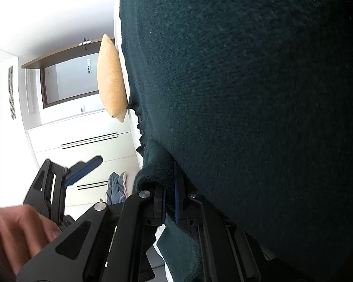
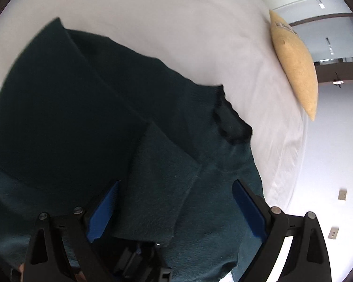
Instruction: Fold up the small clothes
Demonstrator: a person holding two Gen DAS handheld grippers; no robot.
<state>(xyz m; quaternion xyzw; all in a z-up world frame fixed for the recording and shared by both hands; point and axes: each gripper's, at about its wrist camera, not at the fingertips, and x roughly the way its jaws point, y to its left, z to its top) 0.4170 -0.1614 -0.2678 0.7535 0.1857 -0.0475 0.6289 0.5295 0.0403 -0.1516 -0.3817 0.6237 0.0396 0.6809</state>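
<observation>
A dark green knitted sweater fills most of the left wrist view and lies spread on the white bed in the right wrist view. My left gripper is shut on a bunched fold at the sweater's edge. My right gripper points down over the sweater with its jaws wide open. A folded-over flap lies between its blue pads, and neither pad touches it. One finger of that right gripper shows left of my left gripper, with a hand behind it.
A yellow pillow lies near the bed's far edge, also seen as the pillow in the left wrist view. A small heap of blue-grey clothes lies beyond. White cupboards and a doorway stand behind.
</observation>
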